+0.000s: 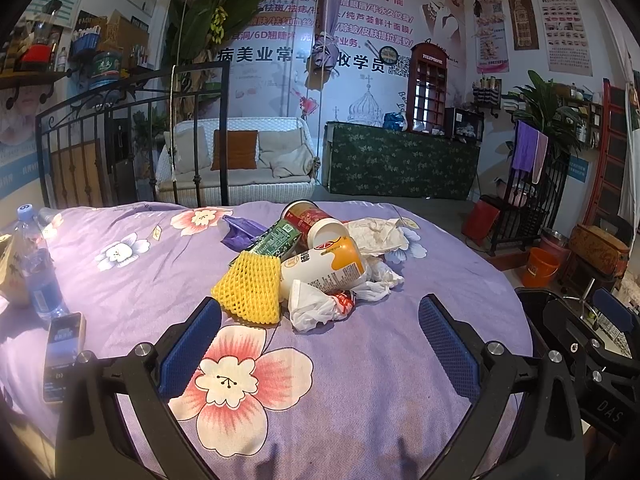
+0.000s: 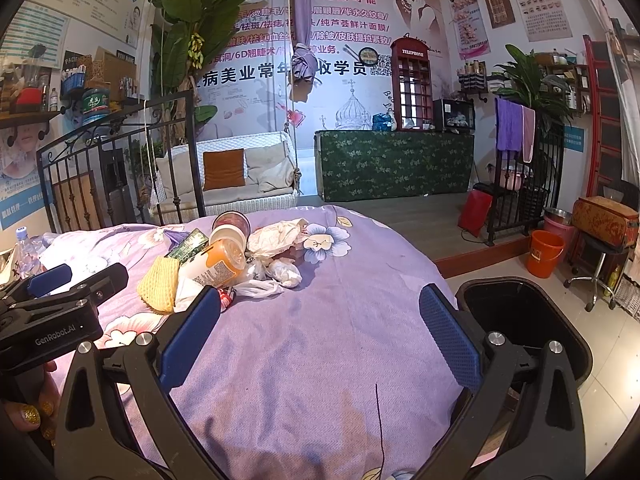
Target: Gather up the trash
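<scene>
Both my left gripper (image 1: 320, 344) and right gripper (image 2: 320, 344) are spread, holding nothing. Pulling the yellow foam net (image 1: 250, 290) could make the orange cup (image 1: 326, 266) roll away from the black bin (image 2: 524, 320).

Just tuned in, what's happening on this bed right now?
A person holds two grippers over a purple floral bedspread. The left gripper and right gripper are both open and empty. A trash pile sits ahead untouched: yellow foam net, paper cup, crumpled tissues. A black bin waits beside the bed on the right.
</scene>
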The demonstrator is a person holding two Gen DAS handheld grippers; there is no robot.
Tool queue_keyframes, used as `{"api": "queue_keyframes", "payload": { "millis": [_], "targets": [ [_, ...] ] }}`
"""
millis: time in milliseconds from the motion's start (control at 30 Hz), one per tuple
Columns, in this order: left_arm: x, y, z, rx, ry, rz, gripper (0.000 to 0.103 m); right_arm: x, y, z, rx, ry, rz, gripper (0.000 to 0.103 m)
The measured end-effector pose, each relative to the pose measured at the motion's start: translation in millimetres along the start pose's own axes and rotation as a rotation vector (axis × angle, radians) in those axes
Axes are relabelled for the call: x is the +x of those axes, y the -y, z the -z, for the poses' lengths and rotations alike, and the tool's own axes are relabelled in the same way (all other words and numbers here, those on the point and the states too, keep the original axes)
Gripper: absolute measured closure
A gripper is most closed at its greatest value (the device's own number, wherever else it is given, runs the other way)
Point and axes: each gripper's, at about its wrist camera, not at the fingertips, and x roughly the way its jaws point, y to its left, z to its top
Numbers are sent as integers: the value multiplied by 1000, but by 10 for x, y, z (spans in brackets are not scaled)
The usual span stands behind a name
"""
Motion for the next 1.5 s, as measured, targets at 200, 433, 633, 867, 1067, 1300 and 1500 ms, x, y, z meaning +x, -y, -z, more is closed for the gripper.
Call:
{"api": "queue_keyframes", "payload": {
  "millis": [200, 433, 633, 867, 1067, 1300, 1500],
  "targets": [
    [-1, 2, 7, 0, -2, 1, 6, 4, -2, 2, 1, -2, -1, 5],
    [0, 4, 4, 0, -3, 0, 6, 4, -5, 8, 1, -2, 0, 5],
    [-3, -4, 14, -1, -6, 0, 6, 4, 0, 2, 1, -2, 0, 5],
    [-5, -8, 14, -1, -9, 1, 6, 12, -3, 9, 1, -4, -2, 5],
    [-4, -9, 13, -1, -8, 1, 6, 19, -14, 24, 2, -5, -2, 5],
    [-3, -10, 7, -2, -10, 1, 6, 47, -33, 45, 2, -9, -3, 5],
    [-2, -14, 3, -2, -11, 1, 6, 46, -39, 45, 0, -13, -4, 5]
  ]
}}
